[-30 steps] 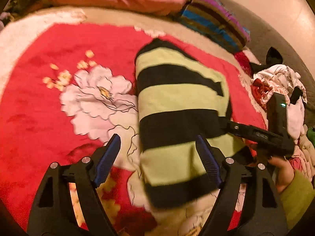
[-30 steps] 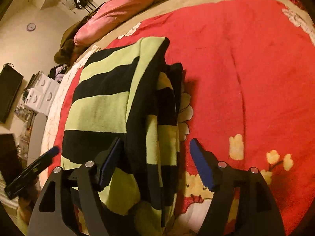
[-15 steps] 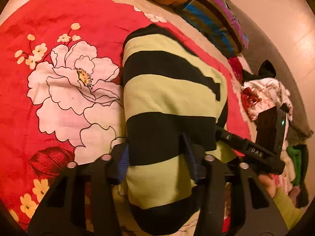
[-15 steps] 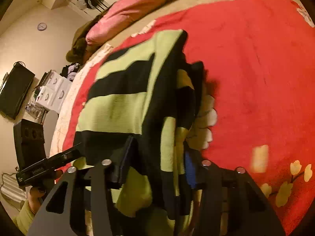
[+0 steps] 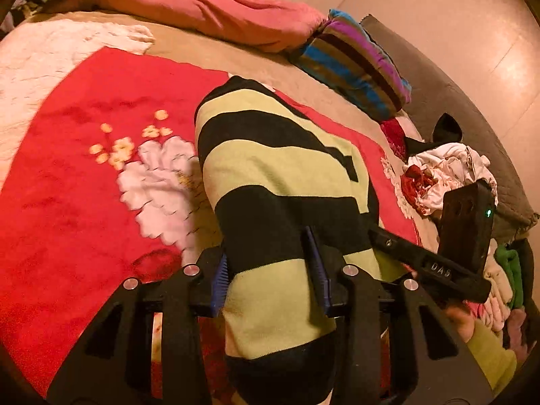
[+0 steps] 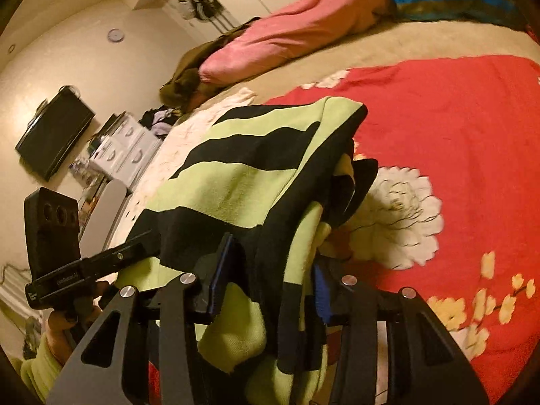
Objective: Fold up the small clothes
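With both grippers clamped on the near end of the striped sweater [image 5: 280, 182], I have it raised off the red flowered blanket [image 5: 77, 185] on the bed. My left gripper [image 5: 270, 270] pinches a fold of black and green knit between its blue pads; my right gripper [image 6: 270, 283] pinches the bunched edge beside it, layers hanging loose on its right. The far end of the sweater droops toward the blanket. A pink pillow [image 5: 209, 3] and a striped cushion [image 5: 354, 60] lie beyond, with a heap of clothes [image 5: 449, 168] to my right.
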